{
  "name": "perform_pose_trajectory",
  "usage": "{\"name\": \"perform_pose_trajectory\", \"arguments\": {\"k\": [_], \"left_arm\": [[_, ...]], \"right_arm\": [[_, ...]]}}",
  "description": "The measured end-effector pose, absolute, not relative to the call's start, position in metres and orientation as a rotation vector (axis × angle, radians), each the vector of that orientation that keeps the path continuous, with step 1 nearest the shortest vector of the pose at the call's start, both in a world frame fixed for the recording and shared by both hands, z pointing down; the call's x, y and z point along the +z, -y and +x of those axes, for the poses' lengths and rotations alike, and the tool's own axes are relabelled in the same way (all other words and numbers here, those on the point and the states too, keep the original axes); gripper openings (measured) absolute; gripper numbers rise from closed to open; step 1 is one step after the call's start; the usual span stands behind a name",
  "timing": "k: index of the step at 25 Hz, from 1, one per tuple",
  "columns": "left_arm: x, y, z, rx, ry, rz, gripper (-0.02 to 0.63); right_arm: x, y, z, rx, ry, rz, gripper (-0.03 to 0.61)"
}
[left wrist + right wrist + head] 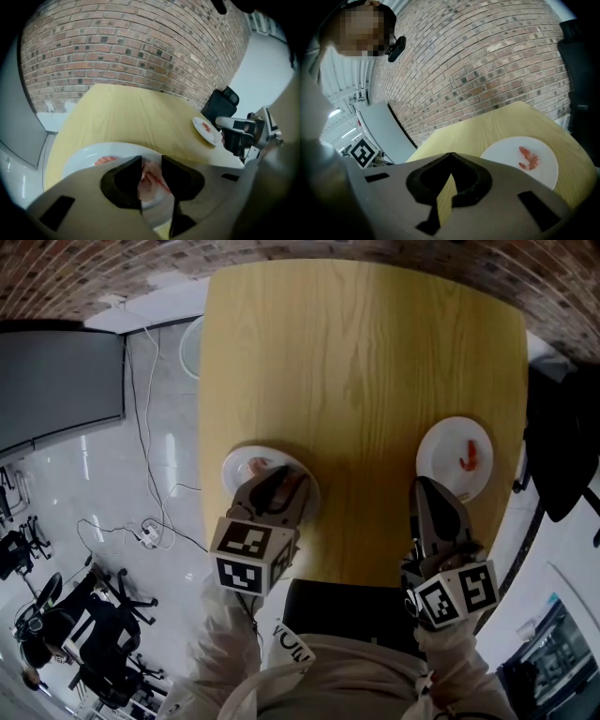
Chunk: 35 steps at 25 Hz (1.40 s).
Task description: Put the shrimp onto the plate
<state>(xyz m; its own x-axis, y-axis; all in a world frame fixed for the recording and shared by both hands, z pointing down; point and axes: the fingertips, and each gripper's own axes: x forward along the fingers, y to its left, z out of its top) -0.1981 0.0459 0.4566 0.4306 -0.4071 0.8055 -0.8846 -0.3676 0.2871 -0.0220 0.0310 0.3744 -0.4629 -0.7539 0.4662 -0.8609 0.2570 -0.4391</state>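
Pink shrimp (152,180) sits pinched in left claw (151,158) over white plate (77,158).

Bright even light, fisheye-warped dark edges

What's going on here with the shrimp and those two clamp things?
A person at a wooden table holds a two-jaw gripper in each hand. The left gripper is down over the left plate, and its jaws seem closed on a shrimp that lies on that plate. A second shrimp lies beside it. The right gripper is shut and empty, just short of the right plate, which holds a single shrimp.
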Motion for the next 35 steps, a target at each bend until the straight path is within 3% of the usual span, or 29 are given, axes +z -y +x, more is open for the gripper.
{"name": "perform_pose_trajectory", "arguments": {"k": [20, 35], "left_arm": [[0.439, -0.048, -0.196, 0.812, 1.079, 1.984, 0.130], [0.410, -0.030, -0.118, 0.809, 1.005, 2.119, 0.129]], "right_arm": [[0.363, -0.041, -0.016, 0.987, 2.353, 1.587, 0.023], [0.347, -0.050, 0.057, 0.978, 2.313, 1.753, 0.024]]}}
